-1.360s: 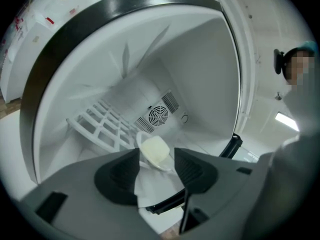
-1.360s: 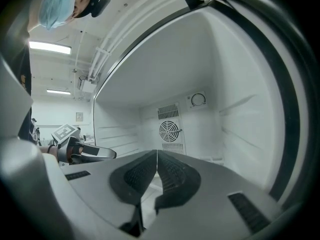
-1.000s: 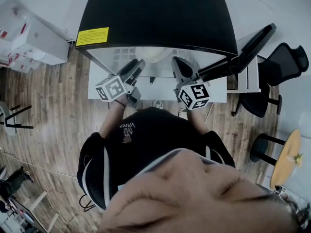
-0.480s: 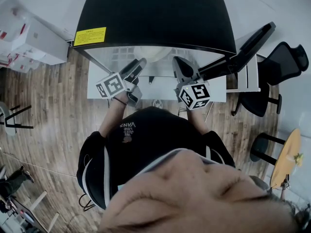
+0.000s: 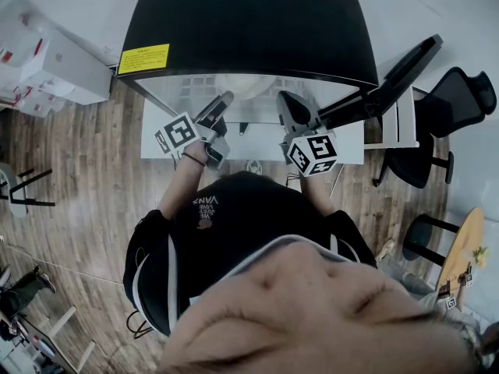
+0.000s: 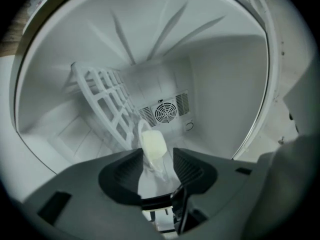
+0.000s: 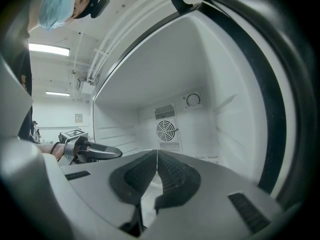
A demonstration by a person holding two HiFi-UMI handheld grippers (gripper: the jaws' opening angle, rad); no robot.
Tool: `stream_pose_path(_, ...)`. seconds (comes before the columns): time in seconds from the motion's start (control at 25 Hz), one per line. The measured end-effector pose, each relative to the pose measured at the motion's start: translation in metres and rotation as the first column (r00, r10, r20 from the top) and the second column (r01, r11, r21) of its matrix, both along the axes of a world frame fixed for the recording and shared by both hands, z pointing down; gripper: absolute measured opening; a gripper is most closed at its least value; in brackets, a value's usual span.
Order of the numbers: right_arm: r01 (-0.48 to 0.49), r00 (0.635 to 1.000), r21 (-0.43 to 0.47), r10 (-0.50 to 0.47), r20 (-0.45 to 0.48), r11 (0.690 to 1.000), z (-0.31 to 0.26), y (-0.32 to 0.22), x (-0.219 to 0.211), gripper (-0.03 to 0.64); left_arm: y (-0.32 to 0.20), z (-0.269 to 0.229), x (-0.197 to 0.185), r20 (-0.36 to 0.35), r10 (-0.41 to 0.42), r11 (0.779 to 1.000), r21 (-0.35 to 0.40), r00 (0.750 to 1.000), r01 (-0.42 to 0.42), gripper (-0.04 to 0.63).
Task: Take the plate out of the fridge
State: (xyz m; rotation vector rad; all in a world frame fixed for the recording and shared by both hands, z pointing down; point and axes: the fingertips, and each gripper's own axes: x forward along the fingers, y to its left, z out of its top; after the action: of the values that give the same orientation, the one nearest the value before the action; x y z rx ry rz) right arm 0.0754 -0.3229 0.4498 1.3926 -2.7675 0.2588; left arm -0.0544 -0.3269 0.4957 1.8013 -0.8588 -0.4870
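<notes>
Although its jaws have just been narrowed slightly, the left gripper (image 6: 157,154) is held spread. The pale cream round plate (image 6: 152,144), by the white grid shelf (image 6: 105,104) inside the white-walled fridge (image 6: 225,84), is seen edge-on straight ahead in their gap, unpinched. The right gripper (image 7: 156,156), farther off, is pressed shut and empty.

left gripper (image 5: 221,102) and right gripper (image 5: 285,101) point into the open fridge (image 5: 249,22).

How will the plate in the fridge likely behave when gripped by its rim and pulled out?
The plate looks pale, smooth and thin-edged: probably stiff, but slippery to pinch. It seems to lie against the white grid shelf, so dragging may catch it on the bars. Likely breakable if it slips.
</notes>
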Motion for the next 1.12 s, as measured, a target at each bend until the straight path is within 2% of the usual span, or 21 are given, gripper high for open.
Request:
stream_pose_path(0.12, -0.002, 1.000, 0.000, 0.002, 0.003, 1.000, 0.001, 0.000, 0.001, 0.012, -0.002, 0.005, -0.002, -0.033, -0.028, 0.999, -0.046, 0.999, 0.026, 0.159)
stream_pose_path(0.24, -0.002, 1.000, -0.002, 0.002, 0.003, 1.000, 0.002, -0.001, 0.001, 0.012, -0.002, 0.010, -0.005, -0.027, -0.048, 0.997, -0.069, 0.998, 0.046, 0.107)
stream_pose_path(0.52, 0.001, 1.000, -0.010, -0.001, 0.004, 1.000, 0.005, 0.000, 0.001, 0.012, -0.002, 0.016, -0.008, -0.060, -0.082, 0.992, -0.105, 0.995, 0.076, 0.058)
stream_pose_path(0.8, 0.005, 1.000, -0.015, -0.005, 0.009, 1.000, 0.007, 0.000, 0.000, 0.012, -0.002, 0.017, -0.008, -0.066, -0.085, 0.990, -0.116, 0.994, 0.077, 0.049)
stream_pose_path(1.12, 0.002, 1.000, -0.018, -0.002, 0.008, 1.000, 0.007, 0.001, 0.001, 0.012, 0.000, 0.019, -0.007, -0.136, -0.091, 0.988, -0.139, 0.987, 0.072, 0.041)
